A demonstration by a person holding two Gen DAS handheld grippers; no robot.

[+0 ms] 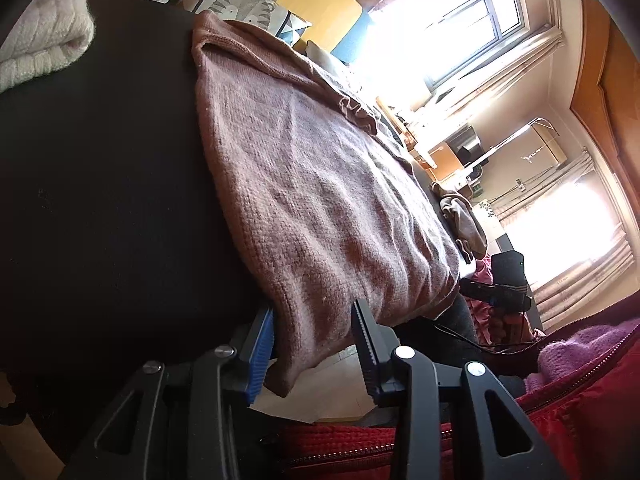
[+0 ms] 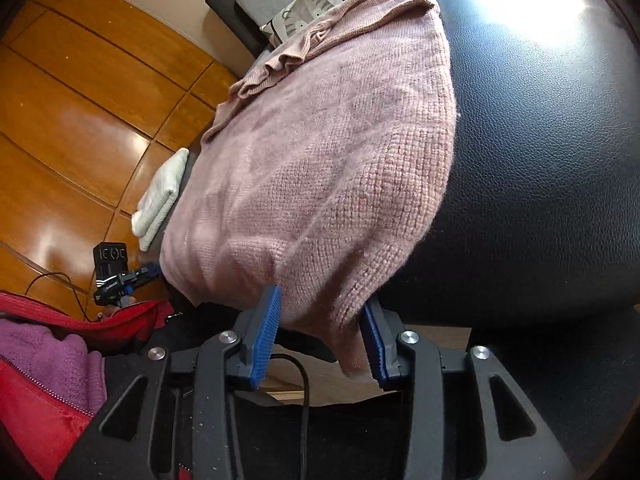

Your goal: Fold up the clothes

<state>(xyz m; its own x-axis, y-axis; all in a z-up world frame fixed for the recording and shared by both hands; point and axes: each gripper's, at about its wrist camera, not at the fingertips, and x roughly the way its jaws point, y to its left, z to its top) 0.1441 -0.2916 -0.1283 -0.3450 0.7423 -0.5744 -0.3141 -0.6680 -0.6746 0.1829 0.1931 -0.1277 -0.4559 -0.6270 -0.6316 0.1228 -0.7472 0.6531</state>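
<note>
A dusty pink knitted sweater (image 1: pixel 312 200) lies spread on a black leather surface (image 1: pixel 100 180); it also shows in the right wrist view (image 2: pixel 320 168). My left gripper (image 1: pixel 316 344) is open, its jaws on either side of the sweater's near hanging corner. My right gripper (image 2: pixel 320 336) is open too, its blue pads (image 2: pixel 264 332) straddling the other near corner, which hangs over the edge of the black surface (image 2: pixel 540 160). Neither jaw pair is closed on the knit.
A folded white garment (image 2: pixel 160 196) lies at the far side of the surface, seen also in the left wrist view (image 1: pixel 40 40). Patterned cushions (image 2: pixel 304 8) lie beyond the sweater. A red bag with purple knitwear (image 2: pixel 40 360) is near me. A wooden floor (image 2: pixel 80 120) lies below.
</note>
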